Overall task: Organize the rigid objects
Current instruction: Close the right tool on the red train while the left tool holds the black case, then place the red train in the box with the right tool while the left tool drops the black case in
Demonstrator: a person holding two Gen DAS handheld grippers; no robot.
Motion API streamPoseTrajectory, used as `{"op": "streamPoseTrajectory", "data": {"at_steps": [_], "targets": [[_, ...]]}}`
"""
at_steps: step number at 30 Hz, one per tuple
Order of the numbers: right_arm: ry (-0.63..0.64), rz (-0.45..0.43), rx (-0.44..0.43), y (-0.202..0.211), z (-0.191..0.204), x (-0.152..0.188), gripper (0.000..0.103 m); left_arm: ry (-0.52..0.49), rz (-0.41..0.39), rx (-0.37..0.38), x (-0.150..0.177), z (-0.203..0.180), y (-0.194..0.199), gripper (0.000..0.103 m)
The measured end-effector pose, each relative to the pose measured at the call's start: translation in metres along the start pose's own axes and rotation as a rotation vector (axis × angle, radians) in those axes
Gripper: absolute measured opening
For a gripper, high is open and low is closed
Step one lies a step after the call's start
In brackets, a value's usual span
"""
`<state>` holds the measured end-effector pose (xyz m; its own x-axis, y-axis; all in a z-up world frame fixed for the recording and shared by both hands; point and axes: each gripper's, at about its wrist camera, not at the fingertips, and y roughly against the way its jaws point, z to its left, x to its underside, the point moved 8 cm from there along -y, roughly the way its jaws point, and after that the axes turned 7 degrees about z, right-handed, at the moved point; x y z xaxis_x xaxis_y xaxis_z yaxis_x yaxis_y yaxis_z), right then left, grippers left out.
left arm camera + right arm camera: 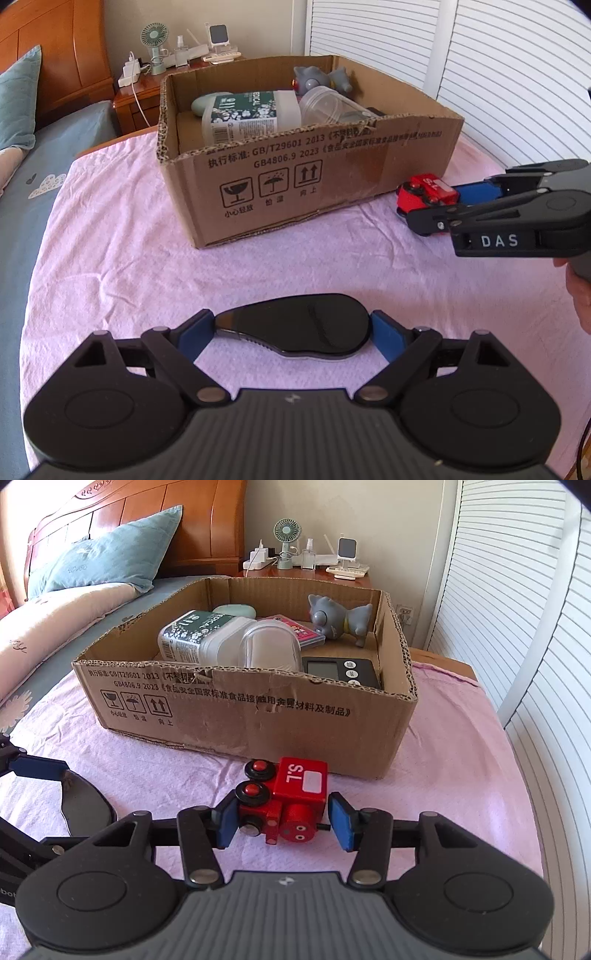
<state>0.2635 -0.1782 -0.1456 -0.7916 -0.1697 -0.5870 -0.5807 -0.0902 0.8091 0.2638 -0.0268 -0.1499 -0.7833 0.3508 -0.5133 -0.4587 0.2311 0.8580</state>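
My left gripper (290, 332) is shut on a flat, glossy black teardrop-shaped device (306, 325) that lies on the pink cloth; its blue pads press on the narrow end and the wide end. The same device (85, 805) shows at the left edge of the right wrist view. My right gripper (282, 819) is shut on a red toy train (295, 782) with black wheels, lying just in front of the cardboard box (258, 716). From the left wrist view the right gripper (439, 206) reaches in from the right around the train (424, 186).
The open box (295, 177) holds a green-labelled bottle (195, 635), a clear container (269, 646), a grey toy cat (332, 616), a black timer (343, 668) and a pink case. Behind it are a nightstand (306, 572) and a bed with a blue pillow (103, 557). Louvred doors (517, 627) stand at the right.
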Motion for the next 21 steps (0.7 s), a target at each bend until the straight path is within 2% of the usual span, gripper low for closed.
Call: {"op": "streamPoseTrajectory", "data": {"at_steps": [8, 13, 21], "targets": [[-0.007, 0.001, 0.002, -0.010, 0.000, -0.005, 0.058, -0.009, 0.003, 0.011, -0.001, -0.001, -0.001, 0.089], [0.010, -0.001, 0.018, -0.009, 0.002, -0.008, 0.054, -0.018, 0.015, 0.026, -0.003, -0.003, 0.000, 0.089], [0.067, -0.029, -0.004, 0.018, 0.007, -0.011, 0.054, -0.032, 0.043, 0.045, -0.007, -0.004, 0.013, 0.089]]}}
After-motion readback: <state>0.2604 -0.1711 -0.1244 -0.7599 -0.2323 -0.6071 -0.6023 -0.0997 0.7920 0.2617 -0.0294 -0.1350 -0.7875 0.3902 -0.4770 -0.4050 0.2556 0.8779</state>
